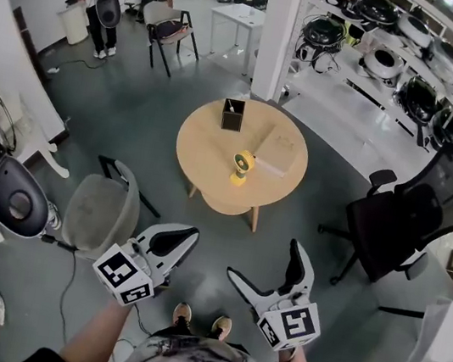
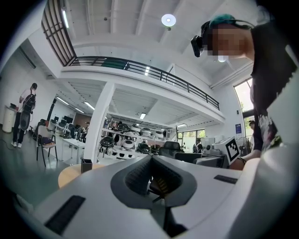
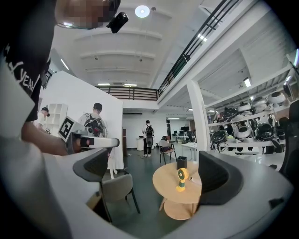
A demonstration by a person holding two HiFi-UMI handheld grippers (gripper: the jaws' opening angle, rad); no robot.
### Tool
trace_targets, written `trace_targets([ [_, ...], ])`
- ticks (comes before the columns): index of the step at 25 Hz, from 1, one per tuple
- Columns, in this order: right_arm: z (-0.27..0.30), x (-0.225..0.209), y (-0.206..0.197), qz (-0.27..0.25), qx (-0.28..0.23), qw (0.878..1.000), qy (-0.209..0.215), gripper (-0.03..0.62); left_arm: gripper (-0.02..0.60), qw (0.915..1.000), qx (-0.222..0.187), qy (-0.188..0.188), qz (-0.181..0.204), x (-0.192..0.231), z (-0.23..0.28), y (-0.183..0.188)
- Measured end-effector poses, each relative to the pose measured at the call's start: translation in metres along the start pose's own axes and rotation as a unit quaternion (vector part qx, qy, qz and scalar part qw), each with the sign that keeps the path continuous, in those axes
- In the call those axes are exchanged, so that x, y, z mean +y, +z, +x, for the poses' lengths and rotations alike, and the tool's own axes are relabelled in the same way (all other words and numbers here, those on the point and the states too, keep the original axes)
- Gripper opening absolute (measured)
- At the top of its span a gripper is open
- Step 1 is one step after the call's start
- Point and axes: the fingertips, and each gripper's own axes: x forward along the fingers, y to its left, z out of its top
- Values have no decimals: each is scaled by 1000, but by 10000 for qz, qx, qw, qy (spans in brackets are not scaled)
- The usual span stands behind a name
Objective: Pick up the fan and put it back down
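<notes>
One small yellow fan (image 1: 241,168) stands upright on one round wooden table (image 1: 207,143), near one black box (image 1: 232,114) and one flat pale box (image 1: 277,152). Two grippers hang well short of the table: the left gripper (image 1: 183,237) has its jaws closed on nothing, the right gripper (image 1: 265,261) has its jaws wide and empty. One grey chair (image 1: 101,213) stands between the left gripper and the table.

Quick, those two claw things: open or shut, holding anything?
Left gripper: closed, holding nothing.
Right gripper: open, empty; the small yellow and green fan stands far off on the round wooden table.
</notes>
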Motion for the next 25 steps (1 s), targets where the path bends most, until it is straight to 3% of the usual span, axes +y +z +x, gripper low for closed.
trace_targets([
  [13,-45,-29,-12,22,13,9999,147,585,15,9997,53,225,69,-44,19,-12],
  [25,-16,-43,-15,13,60,9999,122,586,17,9997,112,216,18,-15,32,-17],
])
